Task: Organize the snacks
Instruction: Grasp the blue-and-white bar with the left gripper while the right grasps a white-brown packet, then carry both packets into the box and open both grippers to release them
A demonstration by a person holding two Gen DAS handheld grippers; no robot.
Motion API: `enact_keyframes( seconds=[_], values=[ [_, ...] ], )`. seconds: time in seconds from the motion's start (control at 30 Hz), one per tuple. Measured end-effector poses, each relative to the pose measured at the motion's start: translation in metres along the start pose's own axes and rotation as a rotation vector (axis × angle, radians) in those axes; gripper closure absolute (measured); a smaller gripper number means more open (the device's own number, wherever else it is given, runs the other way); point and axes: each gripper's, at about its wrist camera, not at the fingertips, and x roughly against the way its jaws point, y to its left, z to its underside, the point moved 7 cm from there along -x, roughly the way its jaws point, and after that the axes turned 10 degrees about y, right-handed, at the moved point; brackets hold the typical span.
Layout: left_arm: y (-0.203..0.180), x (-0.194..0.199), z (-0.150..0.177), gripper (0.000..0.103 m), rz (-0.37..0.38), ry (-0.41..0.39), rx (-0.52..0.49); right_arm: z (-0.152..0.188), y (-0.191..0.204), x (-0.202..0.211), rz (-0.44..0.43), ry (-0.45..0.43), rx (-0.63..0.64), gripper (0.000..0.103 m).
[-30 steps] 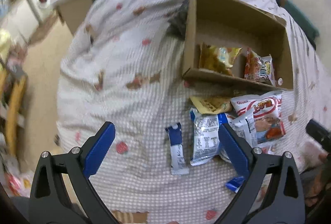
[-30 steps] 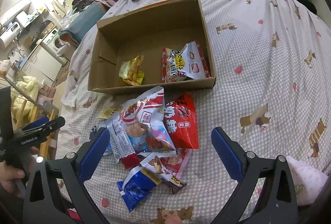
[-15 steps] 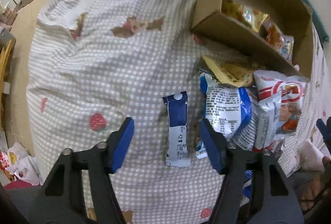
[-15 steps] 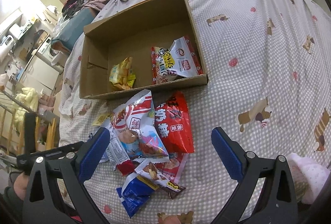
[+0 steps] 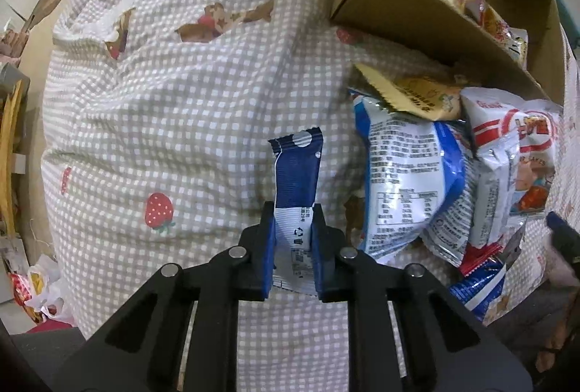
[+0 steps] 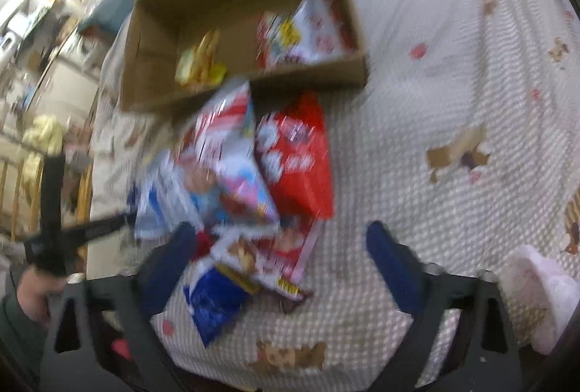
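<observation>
Blue-and-white stick packet (image 5: 295, 200): lying on the checked bedspread (image 5: 174, 109), centre of the left wrist view, apart from the heap at right.
Left gripper (image 5: 293, 247): I am clamping my pads on the packet's lower end, pointing down at the bed.
Handling: I am judging it light, thin and crinkly; the foil looks slick, and the free upper end will likely droop once off the cover. Holding near the end seal seems fair; nearer the middle would steady it.
Right gripper (image 6: 282, 258): my jaws are closing, pads not yet pressing anything, with the low end of the snack heap between them; the view is blurred.
Snack heap: white-blue bag (image 5: 409, 182), red bag (image 6: 297, 160) and dark blue pouch (image 6: 217, 301) are overlapping, so one may drag another.
Cardboard box (image 6: 152, 40): sitting in the upper part of both views, already holding a yellow pack (image 6: 199, 62) and a white-red bag (image 6: 304, 29); its near wall is standing between heap and floor of the box.
</observation>
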Motion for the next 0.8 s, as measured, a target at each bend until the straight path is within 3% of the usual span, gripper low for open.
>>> enact_keyframes(
  seconds=[0.23, 0.33, 0.43, 0.8],
  values=[
    [-0.002, 0.010, -0.001, 0.089, -0.047, -0.036, -0.005, 0.014, 0.025, -0.026, 0.052, 0.087, 0.143, 0.045],
    [0.004, 0.011, 0.000, 0.089, -0.048, -0.038, 0.015, 0.017, 0.033, -0.038, 0.082, 0.116, 0.192, 0.072],
    [0.008, 0.018, 0.001, 0.089, -0.040, -0.059, 0.018, 0.017, 0.041, -0.036, 0.106, 0.098, 0.239, 0.085],
    [0.008, 0.039, 0.005, 0.089, -0.031, -0.120, -0.007, 0.022, 0.039, 0.000, 0.003, 0.026, 0.216, 0.086]
  ],
)
